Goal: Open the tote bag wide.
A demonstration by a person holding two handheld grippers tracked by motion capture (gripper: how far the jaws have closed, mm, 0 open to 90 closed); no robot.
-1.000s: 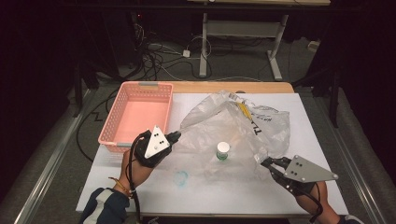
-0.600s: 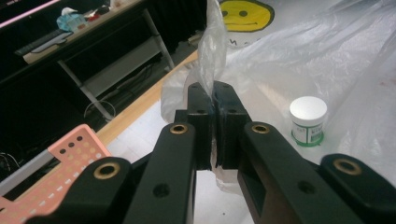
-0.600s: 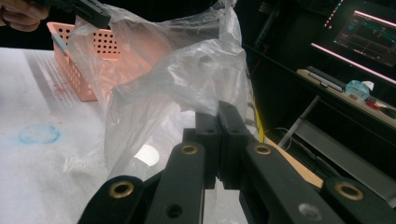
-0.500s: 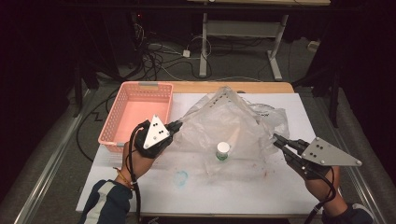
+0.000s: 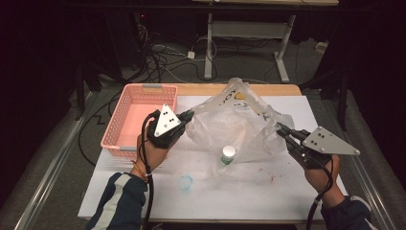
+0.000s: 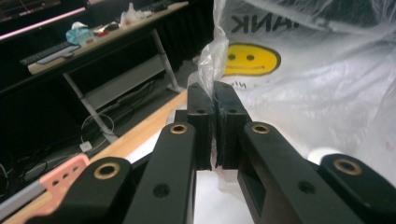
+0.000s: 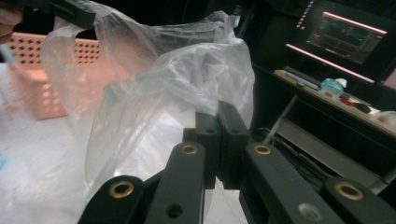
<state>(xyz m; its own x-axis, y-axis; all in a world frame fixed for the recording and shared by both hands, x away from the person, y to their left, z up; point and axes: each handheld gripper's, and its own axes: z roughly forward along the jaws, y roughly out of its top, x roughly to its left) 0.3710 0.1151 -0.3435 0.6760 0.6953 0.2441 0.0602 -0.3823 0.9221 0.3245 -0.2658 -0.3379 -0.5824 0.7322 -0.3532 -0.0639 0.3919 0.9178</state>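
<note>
- High view: a big clear plastic bag (image 5: 234, 122) stands in the middle of the frame, on the white table (image 5: 249, 191).
- The left gripper (image 5: 187, 116) is at the left of the middle. Its jaws are pinched tight on the left edge of the bag.
- The right gripper (image 5: 280, 130) is at the right of the middle. Its jaws are pinched tight on the right edge of the bag.
- The bag is pulled wide between the two grippers, and its top makes a point near the upper middle of the frame.
- A small bottle with a white cap (image 5: 228, 155) stands inside the bag, low in the middle.
- A pink basket (image 5: 122, 129) sits at the left, just behind the left gripper.
- A small blue spot (image 5: 186, 182) lies on the table in the lower middle.
- Left gripper view: the two black jaws are squeezed together in the middle of the frame, with a strip of the bag (image 6: 212, 60) sticking up between them.
- A yellow smiley face (image 6: 251, 59) is printed on the bag in the upper right.
- Right gripper view: the black jaws are squeezed together in the lower middle, holding the bag (image 7: 154, 88), which spreads over the left and middle.
- The pink basket (image 7: 35, 70) shows at the far left, behind the bag.
</note>
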